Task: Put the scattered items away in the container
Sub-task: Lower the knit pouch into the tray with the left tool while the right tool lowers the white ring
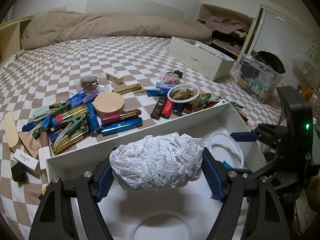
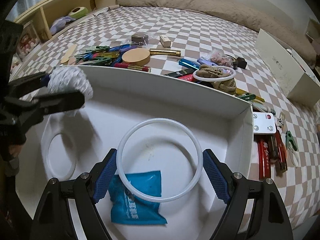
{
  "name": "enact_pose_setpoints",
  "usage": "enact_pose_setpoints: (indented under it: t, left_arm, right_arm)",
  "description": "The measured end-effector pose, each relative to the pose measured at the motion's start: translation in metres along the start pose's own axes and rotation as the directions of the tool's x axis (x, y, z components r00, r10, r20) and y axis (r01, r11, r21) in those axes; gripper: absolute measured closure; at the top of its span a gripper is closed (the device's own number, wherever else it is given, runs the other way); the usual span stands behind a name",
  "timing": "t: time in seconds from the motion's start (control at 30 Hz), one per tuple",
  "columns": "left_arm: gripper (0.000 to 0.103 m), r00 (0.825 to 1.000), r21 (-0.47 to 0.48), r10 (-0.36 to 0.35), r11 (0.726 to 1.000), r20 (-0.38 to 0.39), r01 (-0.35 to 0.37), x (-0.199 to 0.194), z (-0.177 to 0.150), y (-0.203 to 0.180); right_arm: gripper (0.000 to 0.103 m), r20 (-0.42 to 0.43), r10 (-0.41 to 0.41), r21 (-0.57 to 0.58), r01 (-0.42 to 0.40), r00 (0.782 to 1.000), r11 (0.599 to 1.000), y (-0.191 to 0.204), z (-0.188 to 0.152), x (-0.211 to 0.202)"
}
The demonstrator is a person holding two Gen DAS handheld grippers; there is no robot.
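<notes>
My left gripper point(image 1: 158, 172) is shut on a ball of white yarn point(image 1: 158, 160) and holds it above the open white box point(image 1: 140, 138). In the right wrist view the yarn point(image 2: 68, 80) hangs over the box's left part. My right gripper point(image 2: 160, 172) sits inside the box, shut on a white ring point(image 2: 160, 120), with a pad against each side of it. Under that ring lies a blue packet point(image 2: 136, 206). Another white ring point(image 2: 47, 156) lies flat on the box floor. Lighters, clips and a round wooden lid point(image 1: 109, 104) are scattered on the checked bedspread behind the box.
A third ring with brown cord point(image 1: 183, 94) lies beyond the box wall. A cream shoebox point(image 1: 200, 60) and a clear plastic bin point(image 1: 258, 80) stand at the back right. A white remote point(image 2: 264, 124) and red lighters lie right of the box. A beige blanket point(image 1: 100, 28) covers the bed's head.
</notes>
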State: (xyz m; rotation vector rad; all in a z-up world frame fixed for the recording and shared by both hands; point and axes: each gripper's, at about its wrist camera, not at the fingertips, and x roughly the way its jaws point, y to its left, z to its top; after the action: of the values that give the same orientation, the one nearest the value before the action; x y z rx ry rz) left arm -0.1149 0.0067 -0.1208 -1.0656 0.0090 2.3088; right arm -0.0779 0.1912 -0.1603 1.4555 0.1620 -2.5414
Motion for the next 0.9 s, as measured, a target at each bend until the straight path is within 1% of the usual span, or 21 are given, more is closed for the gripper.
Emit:
enact_pose_setpoints:
  t: [0.1, 0.37, 0.53, 0.9]
  left_arm:
    - [0.024, 1.0, -0.014, 0.012, 1.0, -0.006, -0.012, 0.0, -0.001, 0.004]
    - [0.024, 0.999, -0.037, 0.039, 0.999, -0.007, -0.039, -0.003, -0.001, 0.015]
    - [0.024, 1.0, -0.046, 0.027, 0.999, -0.001, -0.027, -0.005, -0.001, 0.017]
    - [0.024, 1.0, -0.06, -0.012, 0.998, 0.023, 0.014, -0.011, 0.001, 0.018]
  right_arm:
    - [0.018, 0.007, 0.012, -0.005, -0.012, 1.0, 1.0, 0.004, 0.003, 0.0]
    - [0.018, 0.018, 0.028, -0.089, -0.027, 0.999, 0.996, 0.029, 0.009, 0.003]
    - [0.018, 0.016, 0.037, -0.102, -0.035, 0.999, 0.994, 0.037, 0.015, 0.009]
    - [0.018, 0.018, 0.07, -0.079, -0.069, 0.997, 0.995, 0.047, 0.025, 0.02]
